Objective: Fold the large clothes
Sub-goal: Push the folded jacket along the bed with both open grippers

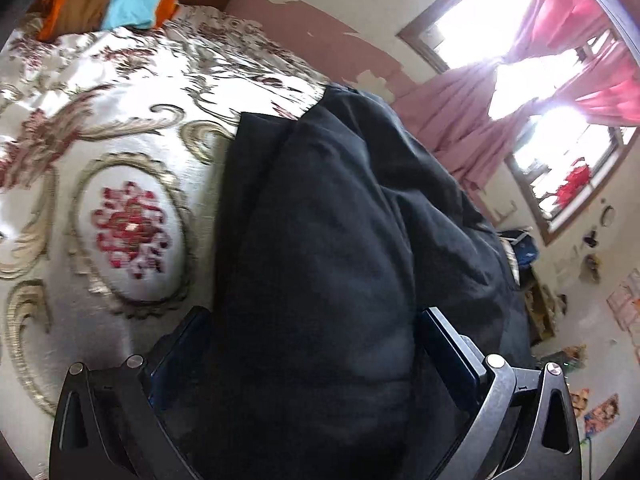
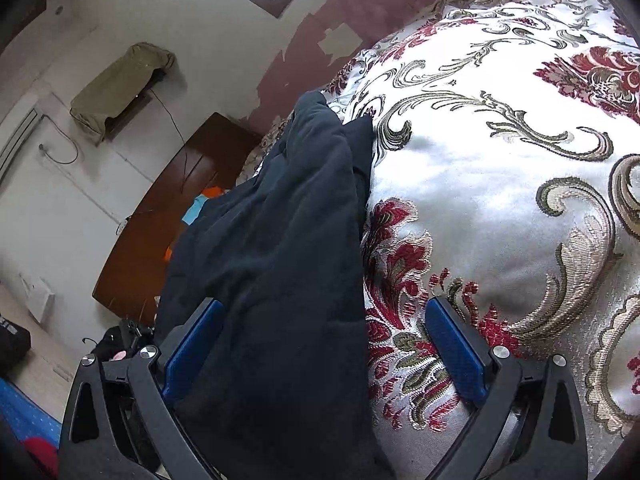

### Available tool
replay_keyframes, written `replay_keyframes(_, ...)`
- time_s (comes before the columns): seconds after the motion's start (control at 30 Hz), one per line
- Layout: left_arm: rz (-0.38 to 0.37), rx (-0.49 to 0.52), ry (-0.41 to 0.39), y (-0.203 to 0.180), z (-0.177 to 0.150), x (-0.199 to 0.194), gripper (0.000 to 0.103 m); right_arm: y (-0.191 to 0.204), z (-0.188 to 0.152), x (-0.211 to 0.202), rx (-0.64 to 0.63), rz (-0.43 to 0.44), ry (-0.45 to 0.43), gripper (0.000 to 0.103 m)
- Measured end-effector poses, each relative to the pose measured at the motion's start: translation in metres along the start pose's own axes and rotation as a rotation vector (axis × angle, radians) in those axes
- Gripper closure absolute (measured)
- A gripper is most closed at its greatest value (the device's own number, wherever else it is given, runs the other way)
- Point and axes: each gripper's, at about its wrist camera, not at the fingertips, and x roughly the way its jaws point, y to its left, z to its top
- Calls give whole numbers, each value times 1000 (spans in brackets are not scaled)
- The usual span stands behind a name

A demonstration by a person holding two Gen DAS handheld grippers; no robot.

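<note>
Both grippers, left (image 1: 316, 344) and right (image 2: 326, 340), are spread wide, nothing clamped. Dark garment (image 1: 340, 220) is bunched between the fingers on the floral bedspread (image 2: 500, 200).

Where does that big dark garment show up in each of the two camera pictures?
Left wrist: the dark navy fabric garment fills the centre, running up from between the fingers.
Right wrist: left of centre, beside the bare bedspread.
Shared landmark: the white bedspread with red-and-gold floral pattern.

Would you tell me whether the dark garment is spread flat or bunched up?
Bunched up: the dark garment lies in thick, rumpled folds on the floral bedspread, between both grippers' open fingers.
</note>
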Motion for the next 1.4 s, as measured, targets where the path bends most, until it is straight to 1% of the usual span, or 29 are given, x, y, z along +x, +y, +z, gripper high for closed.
replay_keyframes(0.13,-53,-3,15,3,0,5,0,-1,0,-6,23,-3,-13,4)
replay_keyframes(0.27,-95,-12,35,7,0,8,0,-3,-1,-5,9,-7,-5,3)
replay_keyframes(0.4,-83,-8,34,3,0,12,0,-4,0,-2,10,-7,6,3)
replay_keyframes(0.6,-54,-11,13,-3,-3,14,0,6,-2,6,17,-65,-23,2)
replay_keyframes(0.77,-74,-16,16,0,-2,13,0,21,0,15,12,-87,-37,2)
replay_keyframes(0.83,-83,-15,21,-1,-2,14,0,32,0,19,-22,-102,-38,9)
replay_keyframes(0.87,-84,-15,21,0,-2,14,0,38,1,22,-50,-100,-32,31)
replay_keyframes(0.9,-84,-15,21,0,-2,14,0,44,1,24,-83,-106,-26,42)
replay_keyframes(1.0,-81,-14,21,0,-1,14,0,78,-5,33,-250,-262,-31,45)
replay_keyframes(1.07,-79,-11,21,0,-1,15,0,105,-13,40,-399,-390,-34,46)
replay_keyframes(1.1,-78,-9,20,0,-1,16,0,119,-19,46,-490,-455,-34,47)
replay_keyframes(1.13,-78,-8,19,0,-1,16,0,135,-28,54,-604,-540,-38,47)
replay_keyframes(1.2,-77,-6,15,0,-2,16,0,152,-42,65,-735,-644,-50,47)
replay_keyframes(1.27,-77,-1,15,1,-3,16,0,160,-47,72,-785,-703,-61,47)
replay_keyframes(1.3,-79,-2,14,2,-3,16,0,160,-46,72,-782,-706,-63,46)
replay_keyframes(1.4,-85,-5,13,2,-4,15,0,146,-31,63,-679,-624,-59,44)
